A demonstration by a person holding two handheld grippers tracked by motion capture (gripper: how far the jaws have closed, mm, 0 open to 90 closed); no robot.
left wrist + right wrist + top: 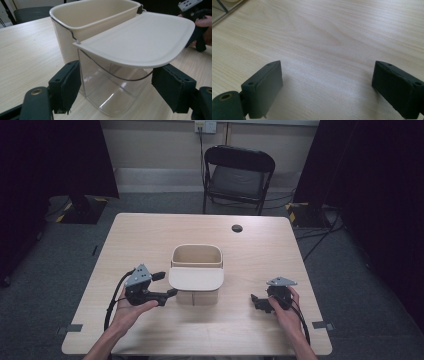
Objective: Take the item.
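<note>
We hold the left gripper [167, 285] beside the cream bin [196, 270], jaws spread wide on either side of its clear lower section without pressing it. The bin stands mid-table [150, 235], its flat lid [145, 40] swung level. Our right gripper [257, 301] rests apart, jaws wide over bare table.
</note>
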